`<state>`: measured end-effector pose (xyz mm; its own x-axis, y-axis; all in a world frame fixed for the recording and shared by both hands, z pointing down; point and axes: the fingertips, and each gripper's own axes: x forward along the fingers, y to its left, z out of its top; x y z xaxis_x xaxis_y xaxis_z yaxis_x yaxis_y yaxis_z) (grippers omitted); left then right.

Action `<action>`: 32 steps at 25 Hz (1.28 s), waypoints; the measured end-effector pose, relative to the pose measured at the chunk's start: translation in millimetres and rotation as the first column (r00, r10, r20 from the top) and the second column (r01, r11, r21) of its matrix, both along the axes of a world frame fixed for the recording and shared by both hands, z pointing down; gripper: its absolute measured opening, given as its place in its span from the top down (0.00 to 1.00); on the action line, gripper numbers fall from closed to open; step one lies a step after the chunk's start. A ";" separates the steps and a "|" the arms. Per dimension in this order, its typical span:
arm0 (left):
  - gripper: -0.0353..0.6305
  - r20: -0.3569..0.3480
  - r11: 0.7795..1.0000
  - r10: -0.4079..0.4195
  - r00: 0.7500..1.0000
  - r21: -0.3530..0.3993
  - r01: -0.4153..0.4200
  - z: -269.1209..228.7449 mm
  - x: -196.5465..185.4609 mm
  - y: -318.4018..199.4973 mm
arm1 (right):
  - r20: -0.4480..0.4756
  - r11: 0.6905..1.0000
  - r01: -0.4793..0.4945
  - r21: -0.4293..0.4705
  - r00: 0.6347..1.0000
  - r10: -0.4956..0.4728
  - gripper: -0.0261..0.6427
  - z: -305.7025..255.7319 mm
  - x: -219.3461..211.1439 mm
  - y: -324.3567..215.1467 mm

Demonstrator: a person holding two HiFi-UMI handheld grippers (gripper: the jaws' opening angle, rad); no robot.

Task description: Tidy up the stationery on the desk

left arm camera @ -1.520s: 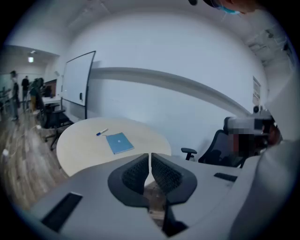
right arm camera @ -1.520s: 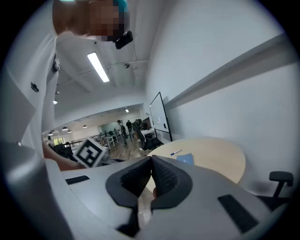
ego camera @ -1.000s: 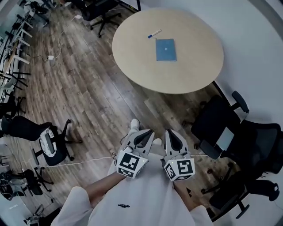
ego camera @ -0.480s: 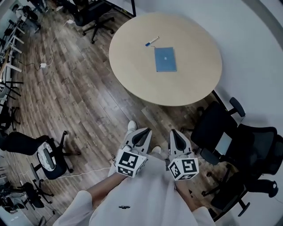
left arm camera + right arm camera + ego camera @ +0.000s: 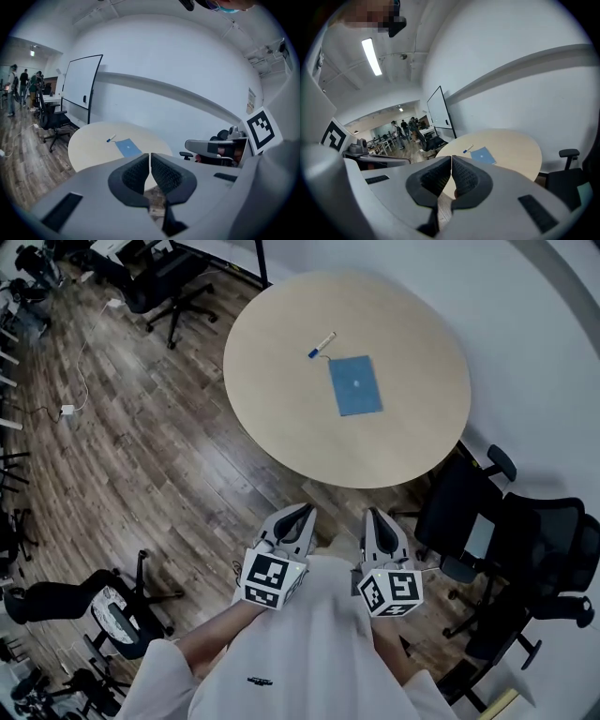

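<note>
A blue notebook [image 5: 355, 384] lies flat on the round beige table [image 5: 403, 442], with a white pen with a blue cap [image 5: 321, 344] just beyond its far left corner. Both also show small in the left gripper view, the notebook [image 5: 127, 147] and the pen [image 5: 111, 138], and in the right gripper view, the notebook [image 5: 483, 155] and the pen [image 5: 468, 149]. My left gripper [image 5: 301, 513] and right gripper [image 5: 373, 516] are held close to my body, well short of the table. Both are shut with nothing between the jaws.
Black office chairs [image 5: 487, 531] stand at the table's near right side. More chairs [image 5: 164, 282] and a whiteboard [image 5: 79, 86] are beyond the table at the left. Wooden floor [image 5: 141, 456] stretches between me and the table. People [image 5: 405, 126] stand far off.
The view has shifted closer to the table and turned slightly. Both grippers stay shut near my body, keeping the same position relative to each other.
</note>
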<state>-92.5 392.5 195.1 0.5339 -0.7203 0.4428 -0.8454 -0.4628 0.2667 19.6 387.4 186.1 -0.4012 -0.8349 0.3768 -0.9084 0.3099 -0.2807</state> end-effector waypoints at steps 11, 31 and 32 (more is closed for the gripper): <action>0.90 0.001 0.996 0.053 0.999 -0.065 -0.053 21.7 -10.2 -98.3 | -0.024 0.996 -0.067 -0.062 0.998 0.065 0.91 24.6 -5.1 -79.7; 0.78 0.027 0.979 0.102 0.994 -0.183 -0.095 67.4 80.3 -290.6 | -0.036 0.989 0.032 -0.143 0.999 -0.038 0.91 85.7 69.9 -287.0; 0.78 0.026 0.977 0.098 0.995 -0.193 -0.091 74.2 82.5 -296.3 | -0.041 0.989 0.038 -0.146 0.998 -0.045 0.91 90.9 71.5 -293.4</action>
